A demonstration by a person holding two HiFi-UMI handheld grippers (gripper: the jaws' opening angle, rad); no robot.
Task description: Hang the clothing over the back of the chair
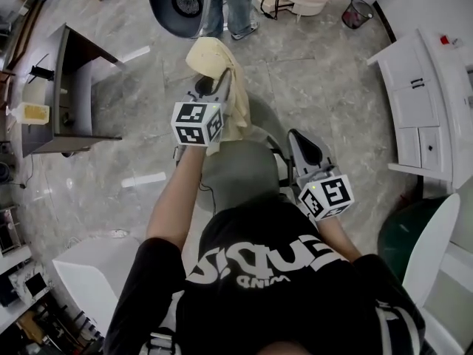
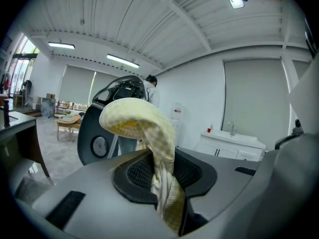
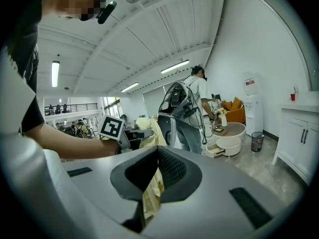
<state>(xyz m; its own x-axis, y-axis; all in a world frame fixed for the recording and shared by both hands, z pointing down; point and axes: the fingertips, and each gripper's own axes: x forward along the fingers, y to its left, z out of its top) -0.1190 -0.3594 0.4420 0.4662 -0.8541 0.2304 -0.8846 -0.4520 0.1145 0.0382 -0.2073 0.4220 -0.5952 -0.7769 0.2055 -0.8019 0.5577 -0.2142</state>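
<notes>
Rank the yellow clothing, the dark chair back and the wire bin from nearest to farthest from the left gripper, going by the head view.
1. yellow clothing: pinched in the left gripper and bunched just ahead of it.
2. dark chair back: straight ahead, beyond the clothing.
3. wire bin: on the floor, far off ahead and to the right.

The clothing (image 2: 137,118) is soft checked cloth, the left tool (image 2: 158,163) matt grey plastic, the floor (image 1: 310,87) seemingly polished stone.

Grey marbled floor (image 1: 310,87), carrying a dark desk (image 1: 74,95) at left, grey chair (image 1: 240,172) centre, white cabinet (image 1: 421,102) right, mesh bin (image 1: 357,11) beyond.
</notes>
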